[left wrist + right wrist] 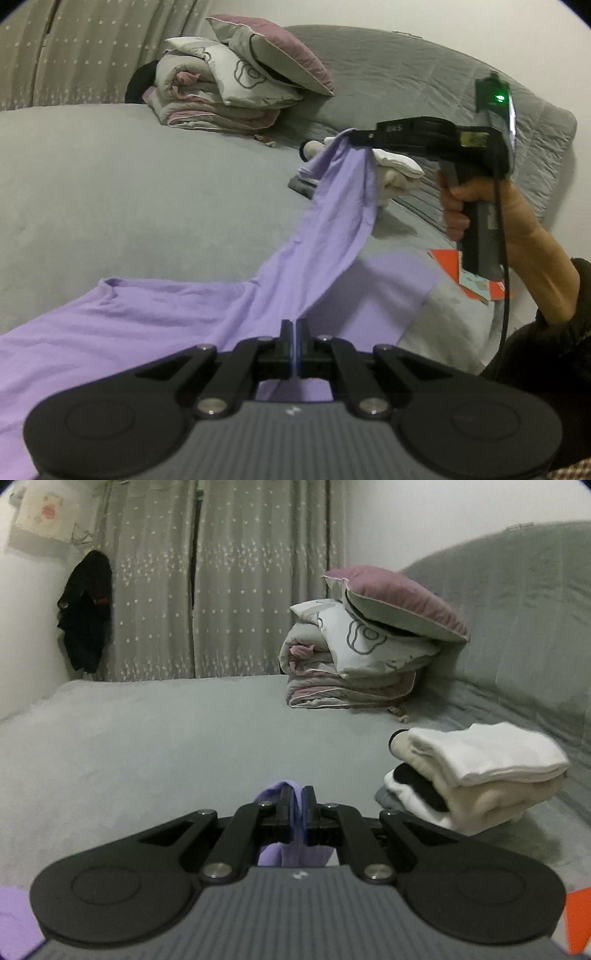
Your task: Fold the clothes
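On the grey bed (110, 184), two grippers, left (294, 328) and right (294, 797), each pinch one lilac garment (166, 314).

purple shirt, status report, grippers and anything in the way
Left gripper shut on purple shirt. Right gripper shut on it, edge lifted off the bed. Folded white clothes beside the right gripper.
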